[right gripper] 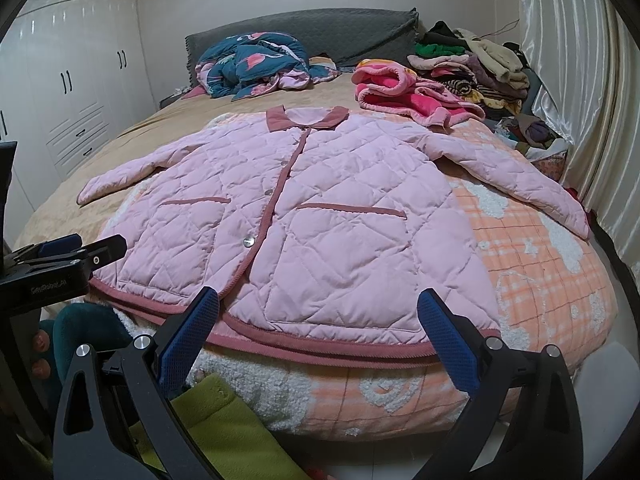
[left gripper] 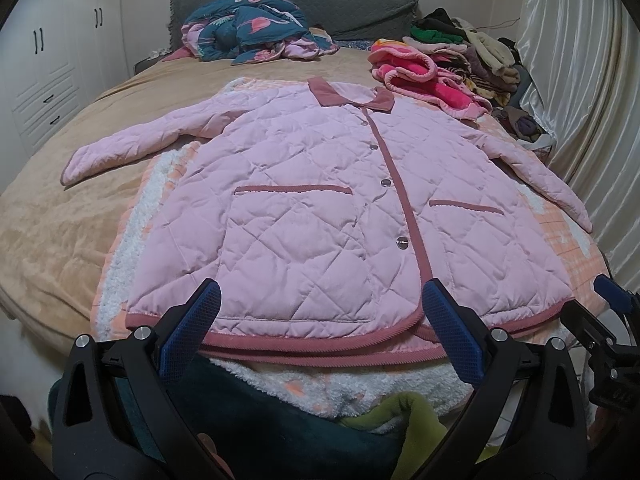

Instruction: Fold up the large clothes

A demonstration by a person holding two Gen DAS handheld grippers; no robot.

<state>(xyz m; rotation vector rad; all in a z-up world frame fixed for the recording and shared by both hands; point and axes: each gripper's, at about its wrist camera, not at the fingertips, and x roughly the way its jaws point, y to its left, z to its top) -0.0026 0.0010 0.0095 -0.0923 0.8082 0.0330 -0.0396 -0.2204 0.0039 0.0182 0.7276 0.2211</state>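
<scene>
A pink quilted jacket with a dark pink collar, trim and snap buttons lies flat and face up on the bed, both sleeves spread out; it also shows in the right wrist view. My left gripper is open and empty, just above the jacket's hem on its left half. My right gripper is open and empty above the hem on the right half. The right gripper's tip shows at the left wrist view's right edge, and the left gripper at the right wrist view's left edge.
The jacket lies on an orange and white fleece blanket over a tan bed cover. A blue flamingo quilt and a grey headboard are at the back. A pile of clothes sits at back right, a curtain on the right, wardrobes on the left.
</scene>
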